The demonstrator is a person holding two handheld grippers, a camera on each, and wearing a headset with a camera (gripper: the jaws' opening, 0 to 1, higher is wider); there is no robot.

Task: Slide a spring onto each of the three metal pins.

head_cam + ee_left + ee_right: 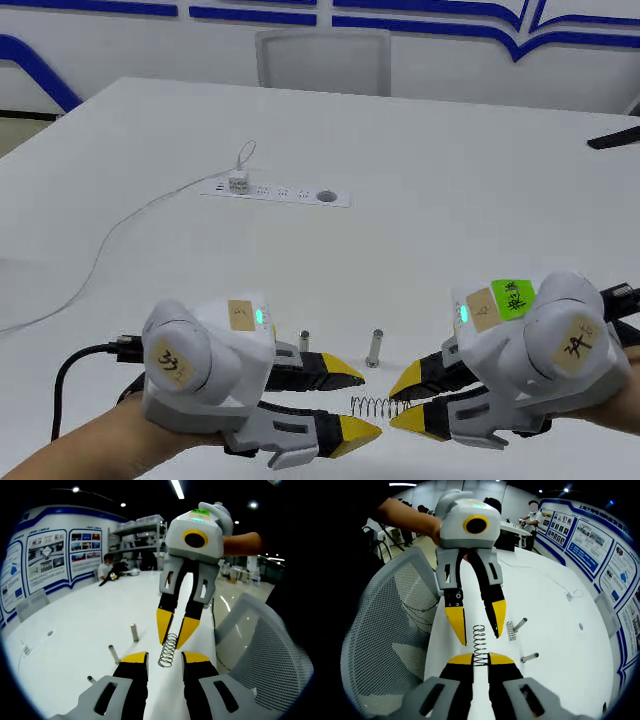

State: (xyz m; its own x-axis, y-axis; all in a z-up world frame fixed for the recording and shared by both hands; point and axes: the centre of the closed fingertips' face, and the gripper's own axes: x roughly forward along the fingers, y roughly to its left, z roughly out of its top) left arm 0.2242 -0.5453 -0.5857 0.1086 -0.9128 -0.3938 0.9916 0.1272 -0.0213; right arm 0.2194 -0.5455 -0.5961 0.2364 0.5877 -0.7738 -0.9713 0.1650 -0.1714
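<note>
A small wire spring (378, 405) hangs level between my two grippers near the table's front edge. My right gripper (403, 402) is shut on its right end; the coil runs out from between that gripper's own tips (481, 658). My left gripper (356, 400) stands open, jaws to either side of the spring's free end (163, 661) without pinching it. Two bare metal pins (375, 347) (304, 341) stand upright just beyond the jaws. The left gripper view has three pins in a row (134, 632) (114, 654) (90, 679). A second spring (511, 630) sits beside one pin's base (520, 625).
A white power strip (275, 190) with a plugged-in cable (110, 240) lies mid-table. A grey chair (322, 60) stands at the far edge and a black object (614, 138) at the right. A mesh chair (270, 650) sits close behind the table's front edge.
</note>
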